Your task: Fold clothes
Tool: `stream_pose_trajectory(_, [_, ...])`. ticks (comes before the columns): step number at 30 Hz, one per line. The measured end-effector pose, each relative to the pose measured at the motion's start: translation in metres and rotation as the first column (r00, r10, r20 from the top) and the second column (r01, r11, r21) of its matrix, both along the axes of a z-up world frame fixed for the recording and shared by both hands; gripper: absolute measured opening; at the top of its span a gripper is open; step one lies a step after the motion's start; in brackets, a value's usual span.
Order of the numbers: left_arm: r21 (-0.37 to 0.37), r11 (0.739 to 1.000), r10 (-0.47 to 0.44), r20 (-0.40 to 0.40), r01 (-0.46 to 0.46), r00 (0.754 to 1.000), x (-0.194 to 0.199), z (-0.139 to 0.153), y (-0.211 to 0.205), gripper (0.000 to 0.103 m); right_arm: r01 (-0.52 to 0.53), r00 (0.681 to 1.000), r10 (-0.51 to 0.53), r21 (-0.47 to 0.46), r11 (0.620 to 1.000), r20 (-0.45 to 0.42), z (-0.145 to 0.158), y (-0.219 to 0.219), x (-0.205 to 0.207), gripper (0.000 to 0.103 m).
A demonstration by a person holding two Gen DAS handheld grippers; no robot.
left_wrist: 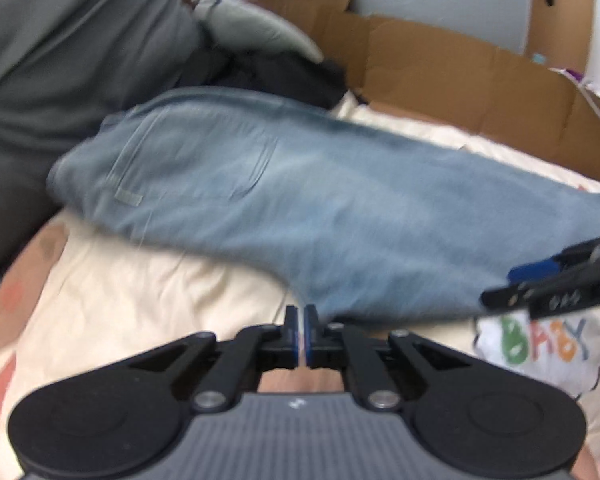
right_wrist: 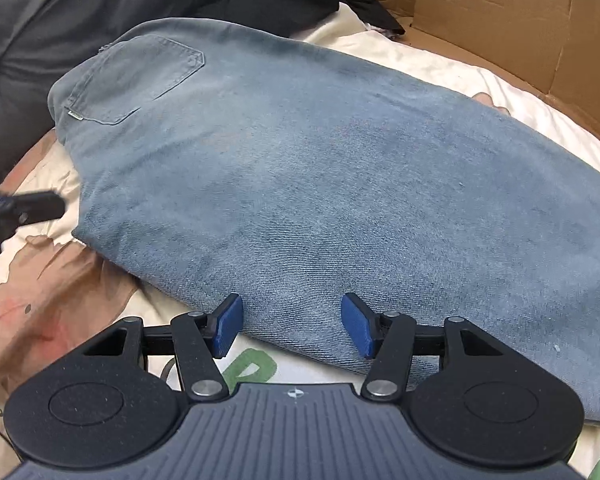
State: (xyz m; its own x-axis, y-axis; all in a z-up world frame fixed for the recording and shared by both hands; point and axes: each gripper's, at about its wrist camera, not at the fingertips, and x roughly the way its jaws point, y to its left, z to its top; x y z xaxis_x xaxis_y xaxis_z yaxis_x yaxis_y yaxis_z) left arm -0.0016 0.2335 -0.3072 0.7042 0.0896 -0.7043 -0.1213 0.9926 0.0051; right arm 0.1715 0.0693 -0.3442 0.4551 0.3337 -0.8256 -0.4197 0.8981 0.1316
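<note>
Lay flat on bed sheet (right_wrist: 432,62): one jeans (right_wrist: 320,184); behind, grey clothes (left_wrist: 60,52), cardboard box (left_wrist: 452,76). Left gripper (left_wrist: 300,330) pinched closed, empty; right gripper (right_wrist: 292,326) spread wide.

Faded twill denim jeans (right_wrist: 340,184), matt; creased cotton-like sheet (right_wrist: 440,60); corrugated cardboard (right_wrist: 520,20).

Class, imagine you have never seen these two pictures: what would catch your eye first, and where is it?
The pale blue jeans dominate, lying folded lengthwise across the cream printed bedsheet, back pocket toward the left. The right hand-held gripper sits open at their near edge, while the left hand-held gripper is shut and empty. Brown cardboard lines the far side.
</note>
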Motion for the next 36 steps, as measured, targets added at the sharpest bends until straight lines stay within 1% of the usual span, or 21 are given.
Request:
stream_pose_trajectory(3, [0.011,0.999,-0.044,0.025,0.044,0.999,0.018,0.002,-0.011,0.007,0.018,1.0,-0.018,0.015,1.0,-0.01,-0.001,-0.001,0.002,0.062])
stream_pose_trajectory(6, [0.035,0.998,-0.055,0.066,0.053,0.996,0.03,0.003,-0.02,0.007,0.025,1.0,-0.025,0.021,0.999,-0.011,-0.001,-0.002,0.002,0.062])
stream_pose_trajectory(8, [0.035,0.998,-0.054,0.069,0.052,0.996,0.035,0.001,-0.023,0.007,0.026,1.0,-0.026,0.02,0.999,-0.01,-0.002,-0.001,0.002,0.062])
stream_pose_trajectory(10, [0.035,0.998,-0.048,0.059,0.046,0.997,0.039,-0.006,-0.025,0.007,0.027,1.0,-0.027,0.02,0.999,-0.011,-0.001,-0.001,0.002,0.062])
stream_pose_trajectory(11, [0.051,0.998,-0.047,0.04,0.045,0.998,0.041,-0.012,-0.025,0.007,0.026,1.0,-0.025,0.019,0.999,-0.014,-0.001,-0.001,0.003,0.062])
stream_pose_trajectory(13, [0.091,0.995,-0.034,-0.039,0.037,0.999,0.046,-0.03,-0.023,0.007,0.02,1.0,-0.019,0.017,1.0,-0.022,0.001,-0.002,0.004,0.062])
stream_pose_trajectory(14, [0.092,0.995,-0.026,-0.053,0.031,0.998,0.047,-0.037,-0.019,0.007,0.019,0.999,-0.019,0.02,1.0,-0.03,0.002,-0.003,0.006,0.061])
stream_pose_trajectory(16, [0.099,0.995,-0.007,-0.052,0.012,0.999,0.048,-0.035,-0.014,0.007,0.037,0.998,-0.035,0.044,0.998,-0.046,0.006,-0.007,0.007,0.061])
stream_pose_trajectory(18, [0.117,0.993,0.017,-0.046,-0.011,0.999,0.049,-0.024,-0.012,0.007,0.068,0.996,-0.064,0.071,0.995,-0.054,0.01,-0.014,0.007,0.061])
stream_pose_trajectory(21, [0.067,0.997,0.024,0.001,-0.025,1.0,0.046,-0.009,0.001,0.007,0.093,0.995,-0.09,0.072,0.993,-0.045,0.015,-0.021,0.003,0.061])
stream_pose_trajectory(24, [0.104,0.994,0.025,0.013,-0.026,1.0,0.048,-0.004,0.007,0.007,0.105,0.994,-0.103,0.065,0.992,-0.032,0.018,-0.029,0.001,0.061])
stream_pose_trajectory(25, [0.105,0.994,0.026,0.011,-0.027,1.0,0.051,-0.005,0.009,0.007,0.11,0.994,-0.108,0.061,0.992,-0.032,0.018,-0.032,0.0,0.061])
stream_pose_trajectory(27, [0.103,0.994,0.028,0.006,-0.028,1.0,0.056,-0.008,0.013,0.007,0.122,0.992,-0.12,0.053,0.991,-0.036,0.017,-0.038,0.0,0.061])
stream_pose_trajectory(29, [0.113,0.993,0.024,-0.02,-0.022,1.0,0.059,-0.017,0.014,0.008,0.134,0.99,-0.132,0.044,0.99,-0.04,0.017,-0.044,0.0,0.061])
stream_pose_trajectory(30, [0.128,0.992,0.027,-0.055,-0.02,0.998,0.062,-0.024,0.015,0.008,0.14,0.99,-0.138,0.04,0.989,-0.042,0.016,-0.048,-0.001,0.061])
stream_pose_trajectory(32, [0.132,0.991,0.03,-0.089,-0.018,0.996,0.065,-0.034,0.019,0.007,0.152,0.988,-0.15,0.031,0.988,-0.045,0.016,-0.054,-0.001,0.061])
stream_pose_trajectory(34, [0.155,0.988,0.009,-0.091,0.005,0.996,0.066,-0.034,0.022,0.007,0.164,0.986,-0.162,0.023,0.986,-0.048,0.015,-0.06,-0.001,0.061])
stream_pose_trajectory(36, [0.17,0.985,0.014,-0.097,0.003,0.995,0.071,-0.029,0.029,0.007,0.178,0.983,-0.177,0.014,0.984,-0.046,0.016,-0.066,-0.003,0.061])
